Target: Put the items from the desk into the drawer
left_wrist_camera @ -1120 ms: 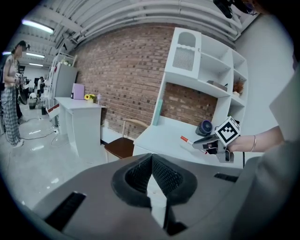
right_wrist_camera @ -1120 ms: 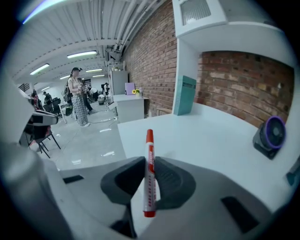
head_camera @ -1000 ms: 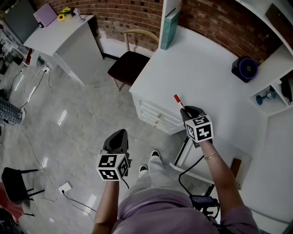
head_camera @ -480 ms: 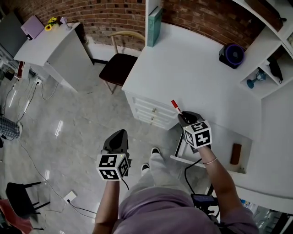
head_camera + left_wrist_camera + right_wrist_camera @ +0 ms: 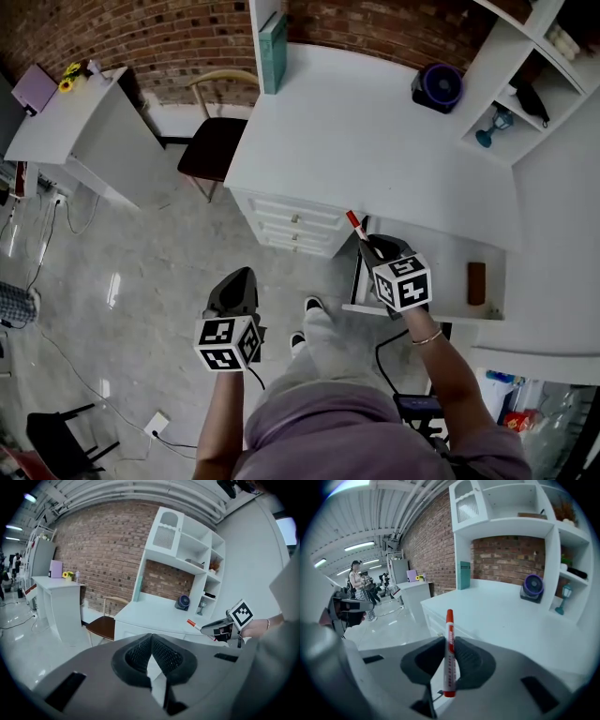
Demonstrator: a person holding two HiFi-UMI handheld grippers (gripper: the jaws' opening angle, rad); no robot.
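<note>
Over the open drawer's (image 5: 441, 274) left end, a red marker (image 5: 356, 226) is pinched in the right gripper (image 5: 368, 246), its length aimed toward the desk (image 5: 375, 141). Bare drawer floor lies to that gripper's right. The left gripper (image 5: 238, 276) is pressed together on nothing, well apart.

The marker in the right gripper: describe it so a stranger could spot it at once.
Start at the white desk against the brick wall. At its front edge, near the drawer stack, the right gripper is shut on a marker pointing toward the desk. It is the only pen-shaped thing: white barrel, red cap, red end.
</note>
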